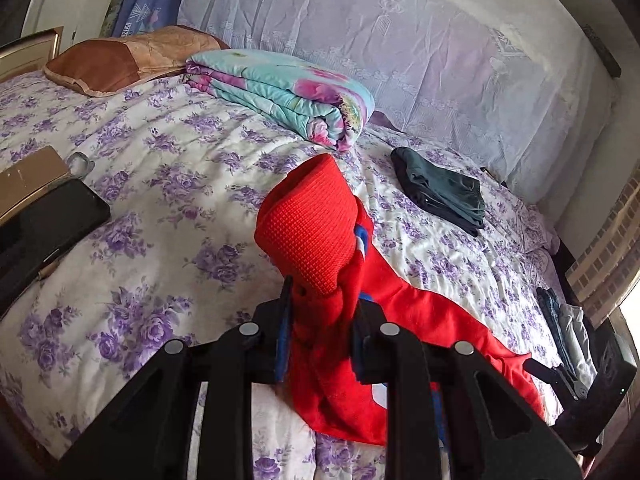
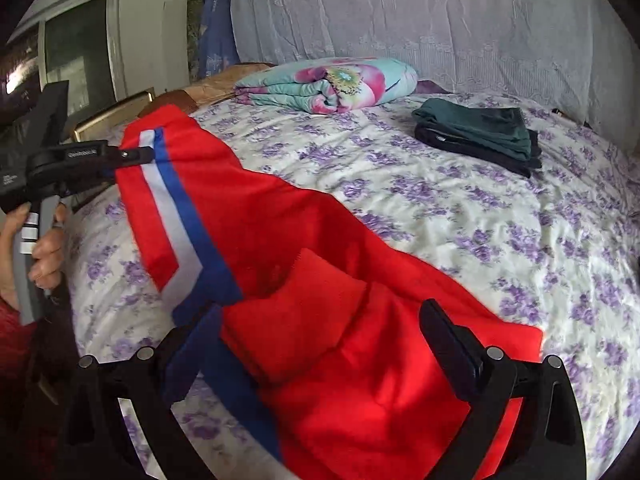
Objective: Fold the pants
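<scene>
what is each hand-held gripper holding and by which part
The left hand-held gripper pinches the red pants at one end, by the ribbed band. The right hand-held gripper is open, holding nothing.

Black left gripper with small white lettering, gray handle banded white at 9 o'clock, hand bare, right gripper black, silver rivets on linkages

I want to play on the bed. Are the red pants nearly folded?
Not yet. Dark clothes already sit folded. The left tongs are pinching the red pants, which lie stretched across the bed. The right tongs are open above them. The folding is still to do.
</scene>
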Available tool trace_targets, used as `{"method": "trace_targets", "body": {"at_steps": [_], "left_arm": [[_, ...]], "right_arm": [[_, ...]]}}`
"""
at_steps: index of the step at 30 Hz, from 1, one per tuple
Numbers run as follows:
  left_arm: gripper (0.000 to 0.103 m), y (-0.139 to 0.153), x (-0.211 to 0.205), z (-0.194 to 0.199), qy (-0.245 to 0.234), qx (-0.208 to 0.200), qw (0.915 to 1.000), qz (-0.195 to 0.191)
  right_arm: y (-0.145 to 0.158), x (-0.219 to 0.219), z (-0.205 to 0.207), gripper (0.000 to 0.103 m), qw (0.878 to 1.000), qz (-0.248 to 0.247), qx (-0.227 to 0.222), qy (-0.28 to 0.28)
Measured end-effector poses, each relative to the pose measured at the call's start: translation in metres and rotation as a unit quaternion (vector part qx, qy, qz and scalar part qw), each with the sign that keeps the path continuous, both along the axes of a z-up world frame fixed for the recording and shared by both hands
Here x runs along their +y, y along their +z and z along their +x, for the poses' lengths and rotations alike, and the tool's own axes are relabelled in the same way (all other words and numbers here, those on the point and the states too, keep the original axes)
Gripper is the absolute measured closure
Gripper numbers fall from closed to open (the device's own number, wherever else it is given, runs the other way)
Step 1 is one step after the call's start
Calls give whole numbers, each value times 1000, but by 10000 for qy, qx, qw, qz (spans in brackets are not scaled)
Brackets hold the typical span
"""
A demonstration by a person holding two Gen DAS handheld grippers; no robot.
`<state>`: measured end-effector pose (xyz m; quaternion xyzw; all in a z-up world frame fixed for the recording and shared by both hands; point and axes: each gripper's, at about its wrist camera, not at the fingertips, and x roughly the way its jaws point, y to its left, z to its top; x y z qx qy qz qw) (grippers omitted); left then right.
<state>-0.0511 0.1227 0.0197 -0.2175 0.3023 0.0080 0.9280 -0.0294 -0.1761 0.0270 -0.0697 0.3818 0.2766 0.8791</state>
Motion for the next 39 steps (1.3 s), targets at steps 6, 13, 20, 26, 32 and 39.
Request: {"method": "trace_targets", "body": {"at_steps": [6,13,20,26,32,39], "left_arm": [[81,8,-10,-1,-132,-111,9998,99],[81,40,-48,-7,-640,-395,9955,572],[81,71,-143,-9,-1637,-942,9733,1303],[81,53,-241,-3,-2752,-865,9445,1569],[81,15,-305,-2,-3349,-637,9240,1734],[78,-9,-319,-8,-3370,-394,9231,1812]], "right_arm": [[-30,33,19,3,9974,-321,605,221],[22,-84,11,3,9921,541,-328,-1081],[-40,-206,16,3,9484,1141,518,-2912],[-51,-225,14,3,9326,1979,661,-2946],[-51,-226,15,3,9327,2039,639,-2905],[-51,-228,14,3,9322,2079,639,-2893]]}}
